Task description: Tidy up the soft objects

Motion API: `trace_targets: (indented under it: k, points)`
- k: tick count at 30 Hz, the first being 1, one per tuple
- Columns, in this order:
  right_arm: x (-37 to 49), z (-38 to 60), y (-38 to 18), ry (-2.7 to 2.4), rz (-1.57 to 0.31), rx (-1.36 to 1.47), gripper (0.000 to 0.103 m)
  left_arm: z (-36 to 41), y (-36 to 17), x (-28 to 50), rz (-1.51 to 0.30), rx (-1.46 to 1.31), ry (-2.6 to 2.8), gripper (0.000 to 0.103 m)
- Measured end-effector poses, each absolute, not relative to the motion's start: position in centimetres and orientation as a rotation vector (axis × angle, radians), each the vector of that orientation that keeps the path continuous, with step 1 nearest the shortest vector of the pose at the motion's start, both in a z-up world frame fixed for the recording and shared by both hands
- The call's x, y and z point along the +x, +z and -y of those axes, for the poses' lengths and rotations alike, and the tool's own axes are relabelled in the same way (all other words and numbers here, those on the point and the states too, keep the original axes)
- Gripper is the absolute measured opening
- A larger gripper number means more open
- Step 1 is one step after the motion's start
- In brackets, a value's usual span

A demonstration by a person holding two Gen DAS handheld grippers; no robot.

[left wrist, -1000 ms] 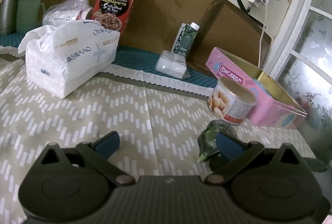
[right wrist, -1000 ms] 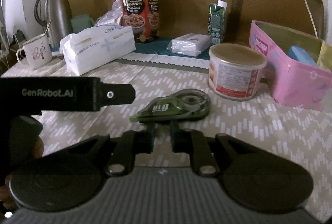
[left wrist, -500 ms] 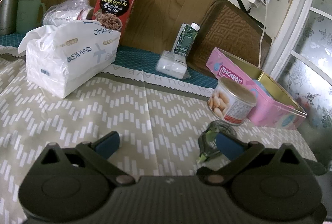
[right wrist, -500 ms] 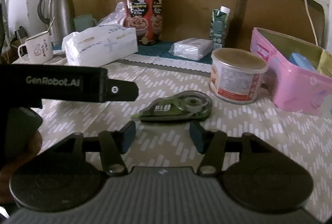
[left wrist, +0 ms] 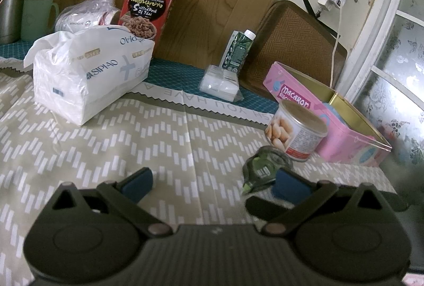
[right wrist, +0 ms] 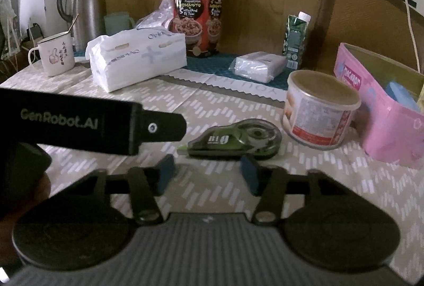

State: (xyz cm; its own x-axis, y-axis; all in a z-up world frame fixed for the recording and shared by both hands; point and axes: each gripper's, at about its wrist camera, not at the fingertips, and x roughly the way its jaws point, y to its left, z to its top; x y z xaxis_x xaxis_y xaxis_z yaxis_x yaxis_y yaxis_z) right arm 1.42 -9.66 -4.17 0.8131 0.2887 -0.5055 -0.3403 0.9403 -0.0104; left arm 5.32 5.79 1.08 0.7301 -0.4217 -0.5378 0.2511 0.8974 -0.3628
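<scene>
From the left wrist, the left gripper (left wrist: 214,183) stands wide apart, holding nothing. The big white soft tissue pack (left wrist: 90,76) lies far back on the table.

From the right wrist, the right gripper (right wrist: 209,174) is closing on nothing, just behind the green plastic tape roller (right wrist: 235,138).

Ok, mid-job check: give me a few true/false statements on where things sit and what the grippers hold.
1. The correction tape lies flat on the tablecloth. True.
2. The right gripper grips the tape. False: its jaws are closing with nothing between them.
3. The tissue pack sits inside the pink tin. False: it sits on the cloth, far left of it.
4. The left gripper holds nothing. True.
</scene>
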Motion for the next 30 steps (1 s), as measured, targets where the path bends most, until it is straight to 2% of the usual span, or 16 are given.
trace_targets:
  k: [1,4,7,17,23,24,27,30]
  points:
    - [1.3,9.6,-4.2,0.344,-0.520,-0.107,0.028,-5.8,1.1,5.3,-0.655,-0.275,-0.375,0.103]
    - [0.8,9.1,-4.2,0.361,-0.506,-0.142,0.010,-5.8,1.1,5.3,-0.655,-0.275,-0.376,0.103]
    - [0.3,8.6,-4.3,0.366,-0.491,-0.179,0.005,-5.8,1.1,5.4,-0.655,-0.276,-0.376,0.103]
    - [-0.5,9.5,-4.3,0.398,-0.508,-0.124,0.004,-6.9,1.0,5.6,-0.651,-0.355,-0.395,0.103]
    - [-1.5,10.3,-4.0,0.403,-0.485,-0.119,0.012,-8.3,0.8,5.7,-0.640,-0.456,-0.409,0.103]
    - [-1.5,10.4,-3.9,0.399,-0.474,-0.123,0.017,-8.6,0.8,5.7,-0.638,-0.477,-0.410,0.103]
    - [-1.2,11.1,-3.3,0.376,-0.437,-0.107,0.043,-9.1,0.7,5.7,-0.625,-0.511,-0.394,0.103]
    - [0.2,11.8,-2.7,0.367,-0.440,-0.060,0.048,-9.2,0.8,5.5,-0.605,-0.513,-0.382,0.103]
